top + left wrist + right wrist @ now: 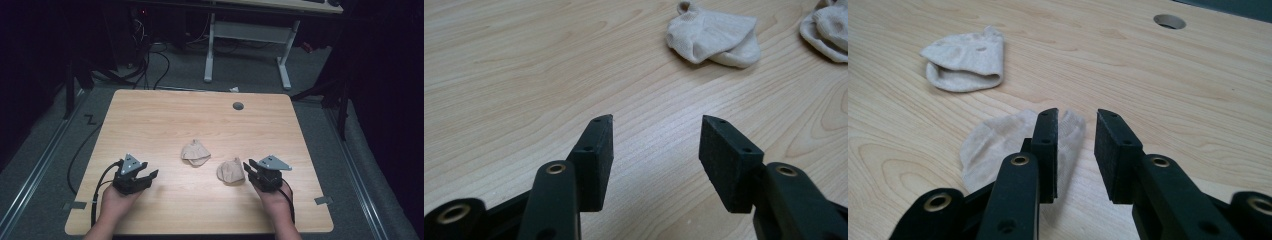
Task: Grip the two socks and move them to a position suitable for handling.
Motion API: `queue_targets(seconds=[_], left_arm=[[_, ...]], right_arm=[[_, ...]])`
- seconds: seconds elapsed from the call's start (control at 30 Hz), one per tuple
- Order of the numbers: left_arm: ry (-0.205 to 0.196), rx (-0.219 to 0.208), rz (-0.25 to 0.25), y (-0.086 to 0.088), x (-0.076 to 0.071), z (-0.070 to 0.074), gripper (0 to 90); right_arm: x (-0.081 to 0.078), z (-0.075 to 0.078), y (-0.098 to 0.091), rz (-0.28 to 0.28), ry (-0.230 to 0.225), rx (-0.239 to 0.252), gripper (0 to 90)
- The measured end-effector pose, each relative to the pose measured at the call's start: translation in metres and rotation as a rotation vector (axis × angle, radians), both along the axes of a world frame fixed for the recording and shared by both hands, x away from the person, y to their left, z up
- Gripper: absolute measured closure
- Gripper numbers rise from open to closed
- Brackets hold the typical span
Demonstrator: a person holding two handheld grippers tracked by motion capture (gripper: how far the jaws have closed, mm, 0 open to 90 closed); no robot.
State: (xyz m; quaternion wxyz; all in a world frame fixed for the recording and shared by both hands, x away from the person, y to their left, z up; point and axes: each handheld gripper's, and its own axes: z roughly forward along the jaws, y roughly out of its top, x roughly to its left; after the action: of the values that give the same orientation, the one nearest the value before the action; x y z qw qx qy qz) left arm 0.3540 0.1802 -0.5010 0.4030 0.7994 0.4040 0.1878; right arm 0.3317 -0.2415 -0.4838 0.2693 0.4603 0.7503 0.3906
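**K:** Fingers (1045,150) on the right gripper (1076,117) are partly apart, nothing pinched. Bare wood in the gap. No contact I can confirm.

**M:** Where's the near sock (998,145) relative to them?

**K:** Right gripper view: it lies on the table (1198,100) just under and beyond the left-hand finger, which hides part of it. One edge pokes into the gap near the tips. High view puts that sock (230,170) just beside the jaw tips of the right gripper (252,169), on the side toward the other hand.

**M:** Second sock?

**K:** Far sock (965,61) is farther out past the same finger, well apart from the tips. Folded, open cuff facing the camera. High view: far sock (195,153) sits near the first one, apart from it, between the two grippers and a bit beyond them.

**M:** Left side?

**K:** Left gripper (656,125) fingers (596,150) stand wide apart, only tabletop between them. Far sock (714,36) is ahead and off to the right of the tips, well clear. Near sock (829,32) is at that view's right edge, cut off. High view has the left gripper (146,176) low over the table, hand (117,202) behind it.

**M:** Anything else out there?

**K:** Round cable hole (1169,21) in the tabletop, far beyond the right fingers.
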Motion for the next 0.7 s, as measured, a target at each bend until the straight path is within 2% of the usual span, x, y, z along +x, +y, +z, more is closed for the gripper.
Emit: queue_targets(seconds=[0.53, 0.7], left_arm=[[0.011, -0.020, -0.003, 0.001, 0.001, 0.000, 48.1], [0.009, -0.015, -0.006, 0.001, 0.001, 0.000, 48.0]], right_arm=[[0.023, -0.007, 0.020, 0.034, 0.051, -0.020, 74.0], [0.027, -0.012, 0.023, 0.047, 0.085, -0.023, 79.7]])
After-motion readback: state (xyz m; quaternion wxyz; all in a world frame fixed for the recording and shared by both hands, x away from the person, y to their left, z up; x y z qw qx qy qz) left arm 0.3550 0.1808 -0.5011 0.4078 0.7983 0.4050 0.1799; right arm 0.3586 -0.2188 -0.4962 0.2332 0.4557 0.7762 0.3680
